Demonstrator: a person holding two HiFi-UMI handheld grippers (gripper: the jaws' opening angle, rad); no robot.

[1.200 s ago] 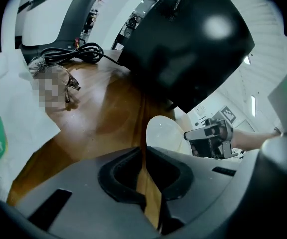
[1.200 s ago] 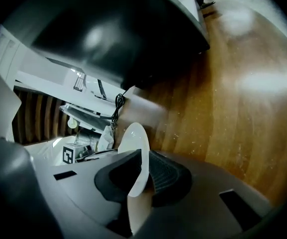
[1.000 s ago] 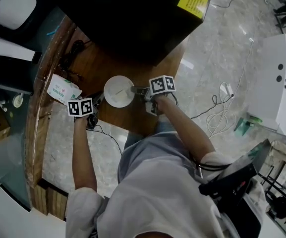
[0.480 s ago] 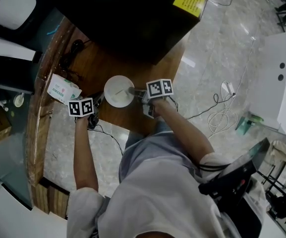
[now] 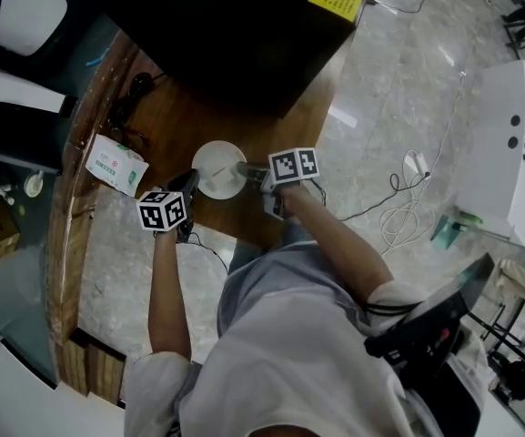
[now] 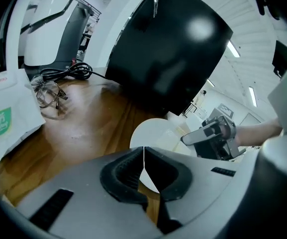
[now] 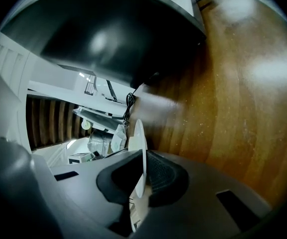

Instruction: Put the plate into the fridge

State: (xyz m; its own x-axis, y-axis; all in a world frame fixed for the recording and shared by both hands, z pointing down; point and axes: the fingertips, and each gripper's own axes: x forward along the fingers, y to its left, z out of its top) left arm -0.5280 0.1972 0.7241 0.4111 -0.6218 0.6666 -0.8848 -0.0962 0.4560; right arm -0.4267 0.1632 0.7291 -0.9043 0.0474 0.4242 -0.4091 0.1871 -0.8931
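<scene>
Plate held at its rim on a wooden table [image 5: 280, 121]

The white plate [image 5: 217, 168] is gripped at its right rim by the right gripper [image 5: 247, 169], whose jaws have just been closing on it. The left gripper [image 5: 189, 183] is held just beside the plate's near-left edge. A black fridge [image 5: 235, 25] is seen beyond, and a packet [image 5: 116, 164] to the left.
</scene>
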